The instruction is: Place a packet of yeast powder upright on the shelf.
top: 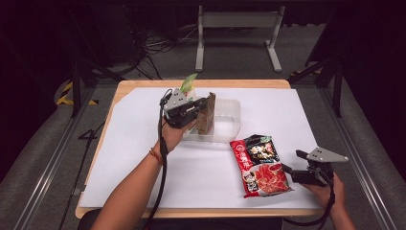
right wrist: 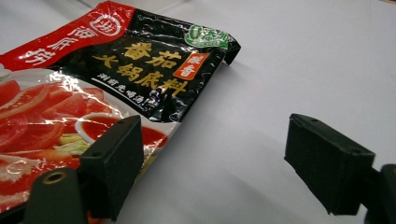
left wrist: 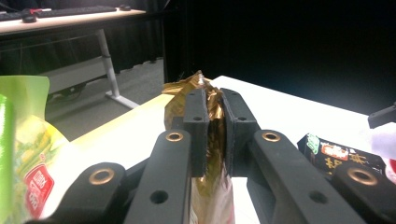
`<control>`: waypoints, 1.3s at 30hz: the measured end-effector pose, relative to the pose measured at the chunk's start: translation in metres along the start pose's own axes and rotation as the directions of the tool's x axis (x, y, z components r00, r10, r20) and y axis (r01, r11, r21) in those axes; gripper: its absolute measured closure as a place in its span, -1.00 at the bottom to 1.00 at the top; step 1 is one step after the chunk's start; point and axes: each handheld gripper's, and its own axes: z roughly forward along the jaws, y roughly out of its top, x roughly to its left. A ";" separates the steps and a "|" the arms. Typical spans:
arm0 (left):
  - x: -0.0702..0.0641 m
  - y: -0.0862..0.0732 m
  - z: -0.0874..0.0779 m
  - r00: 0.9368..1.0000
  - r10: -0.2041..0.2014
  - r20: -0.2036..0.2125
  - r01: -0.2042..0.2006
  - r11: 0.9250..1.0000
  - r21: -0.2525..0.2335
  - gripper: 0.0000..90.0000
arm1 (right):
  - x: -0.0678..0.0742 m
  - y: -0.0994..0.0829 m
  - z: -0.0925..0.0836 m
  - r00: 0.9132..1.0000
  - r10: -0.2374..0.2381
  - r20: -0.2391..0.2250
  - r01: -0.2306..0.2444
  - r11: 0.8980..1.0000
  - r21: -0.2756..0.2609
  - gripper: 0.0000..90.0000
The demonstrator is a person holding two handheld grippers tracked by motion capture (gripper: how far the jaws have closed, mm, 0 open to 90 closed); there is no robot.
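On white sheet [top: 268, 110]: red packet [top: 261, 165], clear tub [top: 225, 120].

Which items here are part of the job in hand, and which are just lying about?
In the job:
left claw, shut on the gold packet
clear plastic tub
red sauce packet by the open right claw

Lying about:
green packet
desk legs

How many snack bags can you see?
3: a gold bag pinched by the left hand-held gripper at the clear tub, a green bag behind it, a red bag on the table.
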 end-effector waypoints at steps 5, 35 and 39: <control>-0.001 0.002 -0.006 1.000 0.018 0.002 -0.018 1.000 0.000 0.75 | 0.001 0.000 0.000 1.000 -0.009 -0.008 0.009 1.000 0.004 -0.52; -0.022 -0.020 -0.056 0.964 0.215 0.154 -0.245 0.945 0.217 -0.24 | 0.006 0.006 -0.004 0.999 -0.001 -0.049 0.000 1.000 -0.013 -0.47; -0.023 -0.035 -0.072 0.966 0.208 0.154 -0.242 0.937 0.250 -0.32 | 0.008 0.007 -0.003 0.998 -0.009 -0.067 0.008 1.000 -0.008 -0.48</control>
